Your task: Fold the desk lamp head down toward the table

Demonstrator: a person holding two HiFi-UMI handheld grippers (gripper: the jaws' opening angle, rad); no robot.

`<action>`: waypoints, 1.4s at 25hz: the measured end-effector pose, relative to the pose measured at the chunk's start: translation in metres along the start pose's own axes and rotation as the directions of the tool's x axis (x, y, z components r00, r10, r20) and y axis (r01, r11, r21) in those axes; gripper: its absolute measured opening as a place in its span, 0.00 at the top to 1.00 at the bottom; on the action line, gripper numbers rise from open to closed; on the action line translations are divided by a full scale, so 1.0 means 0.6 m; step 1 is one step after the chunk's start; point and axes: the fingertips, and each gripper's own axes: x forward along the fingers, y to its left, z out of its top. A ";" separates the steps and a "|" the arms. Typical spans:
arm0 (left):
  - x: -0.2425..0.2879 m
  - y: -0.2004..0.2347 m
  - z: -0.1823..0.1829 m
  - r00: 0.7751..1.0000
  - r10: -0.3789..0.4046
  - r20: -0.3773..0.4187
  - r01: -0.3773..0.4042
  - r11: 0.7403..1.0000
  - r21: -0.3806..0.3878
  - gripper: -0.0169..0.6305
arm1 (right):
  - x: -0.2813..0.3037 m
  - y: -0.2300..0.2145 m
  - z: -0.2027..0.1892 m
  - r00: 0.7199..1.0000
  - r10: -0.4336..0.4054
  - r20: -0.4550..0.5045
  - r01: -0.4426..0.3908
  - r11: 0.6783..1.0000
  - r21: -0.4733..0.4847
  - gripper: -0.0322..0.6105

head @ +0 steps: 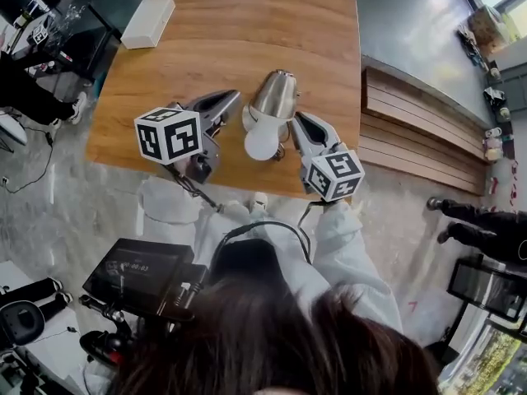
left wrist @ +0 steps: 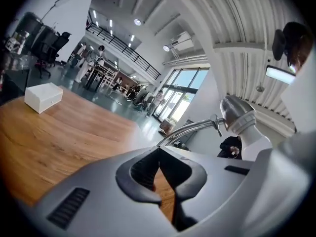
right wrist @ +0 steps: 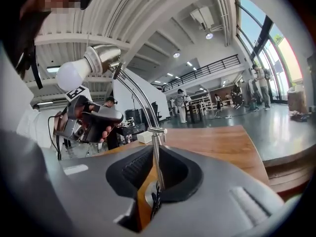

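A silver desk lamp stands near the front edge of the wooden table (head: 247, 23). Its metal head (head: 276, 95) and white bulb (head: 262, 142) tilt toward me between the two grippers. My left gripper (head: 233, 99) is just left of the head, shut and empty; the left gripper view shows its jaws (left wrist: 159, 149) closed, with the lamp head (left wrist: 237, 113) up to the right. My right gripper (head: 298, 122) is close on the right of the bulb. Its jaws (right wrist: 154, 149) stand a narrow slit apart, in line with the lamp's upright rod (right wrist: 157, 157) and round base (right wrist: 147, 197). I cannot tell whether they touch the rod.
A white box (head: 148, 21) lies at the table's far left corner. Wooden steps (head: 420, 122) run along the table's right side, with a person's feet (head: 461, 216) on the floor beyond. Dark equipment (head: 140, 278) sits by my left side.
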 end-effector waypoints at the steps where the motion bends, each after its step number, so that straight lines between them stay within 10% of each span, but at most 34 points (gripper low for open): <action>1: 0.008 0.001 0.005 1.000 -0.029 -0.003 0.029 0.999 -0.018 0.97 | 0.011 -0.002 -0.002 1.000 0.016 -0.006 -0.016 1.000 -0.004 0.92; 5: 0.036 0.010 0.021 0.986 -0.170 -0.006 0.168 0.978 -0.121 0.97 | 0.057 -0.012 -0.019 0.996 0.083 -0.042 -0.084 0.996 -0.020 0.88; 12: 0.108 0.029 0.036 0.898 -0.437 -0.050 0.382 0.832 -0.403 0.73 | 0.137 -0.067 -0.028 0.969 0.220 -0.116 -0.224 0.974 -0.018 0.70; 15: 0.112 0.005 0.029 0.853 -0.520 -0.034 0.419 0.724 -0.548 0.66 | 0.128 -0.067 -0.027 0.961 0.244 -0.130 -0.249 0.968 -0.021 0.69; 19: 0.109 -0.010 0.015 0.779 -0.627 0.010 0.407 0.493 -0.769 0.63 | 0.128 -0.048 -0.040 0.954 0.269 -0.136 -0.273 0.962 -0.018 0.69; 21: 0.108 -0.019 0.012 0.753 -0.657 0.027 0.396 0.420 -0.816 0.63 | 0.126 -0.041 -0.043 0.950 0.283 -0.136 -0.287 0.958 -0.018 0.69; 35: 0.099 -0.053 0.001 0.708 -0.704 0.046 0.306 0.247 -0.919 0.62 | 0.135 -0.011 -0.059 0.927 0.343 -0.154 -0.352 0.935 -0.038 0.68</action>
